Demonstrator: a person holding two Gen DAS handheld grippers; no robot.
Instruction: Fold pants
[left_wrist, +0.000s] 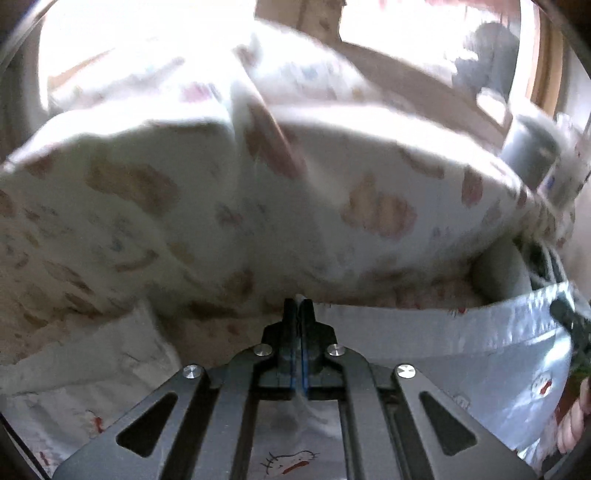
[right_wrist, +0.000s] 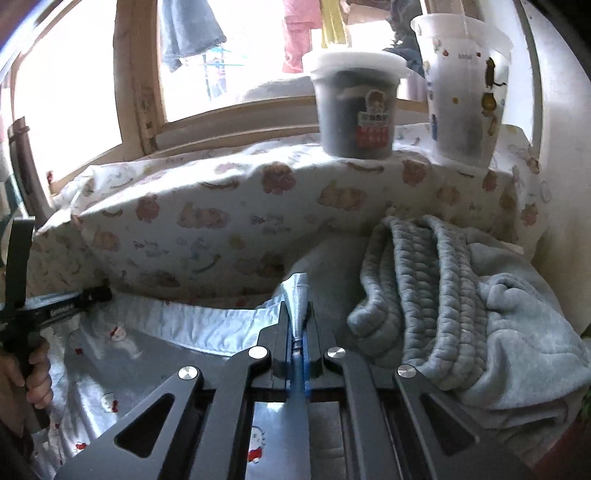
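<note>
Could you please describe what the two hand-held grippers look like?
The left hand-held gripper and right hand-held gripper match: black metal linkage arms with slotted cutouts, round silver rivets, and black fingers lined with blue pads. No cables or sleeves show.

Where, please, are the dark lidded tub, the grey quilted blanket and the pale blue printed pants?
Dark lidded tub (right_wrist: 356, 122): right wrist view, labelled front wall.
Grey quilted blanket (right_wrist: 436, 291): right wrist view, ribbed folds.
Pale blue printed pants (right_wrist: 207, 325): right wrist view, raised edge.

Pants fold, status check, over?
Both grippers shut on pants: right gripper pinching edge, left gripper likewise. Grey blanket bunched alongside, right.
</note>
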